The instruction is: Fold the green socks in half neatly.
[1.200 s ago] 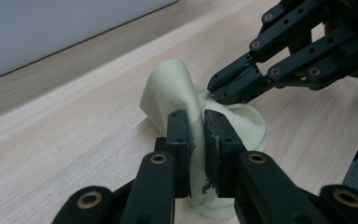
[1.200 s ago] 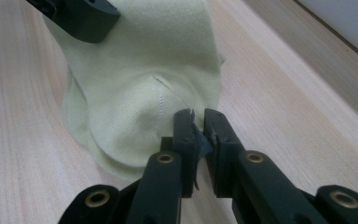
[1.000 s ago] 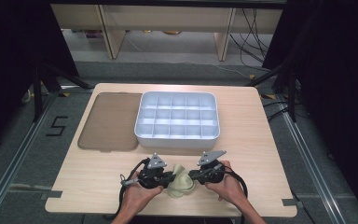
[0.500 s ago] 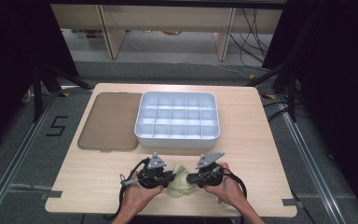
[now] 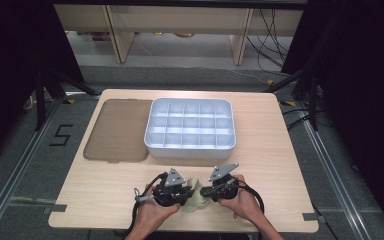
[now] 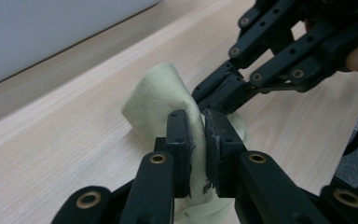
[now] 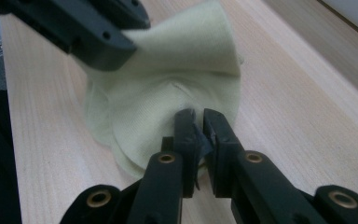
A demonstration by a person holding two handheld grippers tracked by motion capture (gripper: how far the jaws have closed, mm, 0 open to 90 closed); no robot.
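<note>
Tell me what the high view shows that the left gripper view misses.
High view alone: the whole white divided tray, the brown lid lying beside it, and both of the person's hands. Left gripper view alone: the left tongs pinching a fold of the pale green cloth up close. Shared: the cloth on the wooden table, and the right tongs at the cloth.

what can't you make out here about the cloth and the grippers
- Cloth, high view: too small, and both grippers cover its sides, so its shape and folds are unclear.
- Cloth's lower edge, left gripper view: cut off by the bottom edge behind the left gripper.
- Right gripper, right gripper view: how much cloth sits between its pads is hidden by the jaws.
- Tray, left gripper view: just a blurred wall, cut off at the top.
</note>
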